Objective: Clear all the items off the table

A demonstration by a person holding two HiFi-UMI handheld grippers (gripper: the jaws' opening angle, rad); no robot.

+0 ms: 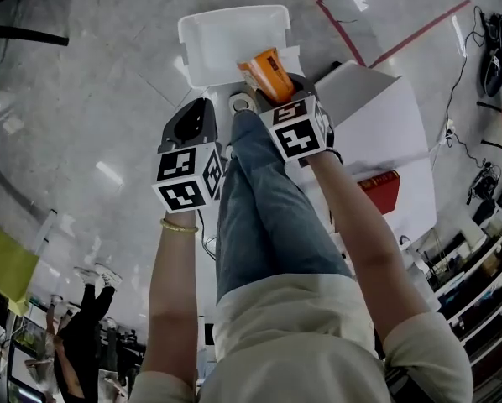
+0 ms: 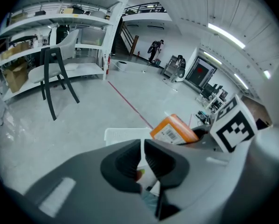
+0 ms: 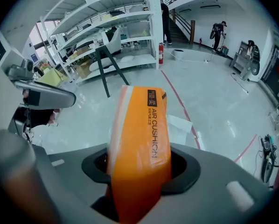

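While gripped, box [image 3: 144,125] inside right tool [image 3: 139,169]

Carton [image 1: 268,72] sits between the jaws of right gripper [image 3: 138,164], over the near rim of bin [image 1: 226,32]. Left gripper [image 1: 199,112] is just left of carton. Table [image 1: 377,116] stands right of bin.

A glossy, smooth film wrap is seen on the orange box [image 3: 139,143]; the white bin [image 1: 222,49] looks plastic, the floor [image 1: 91,99] polished.
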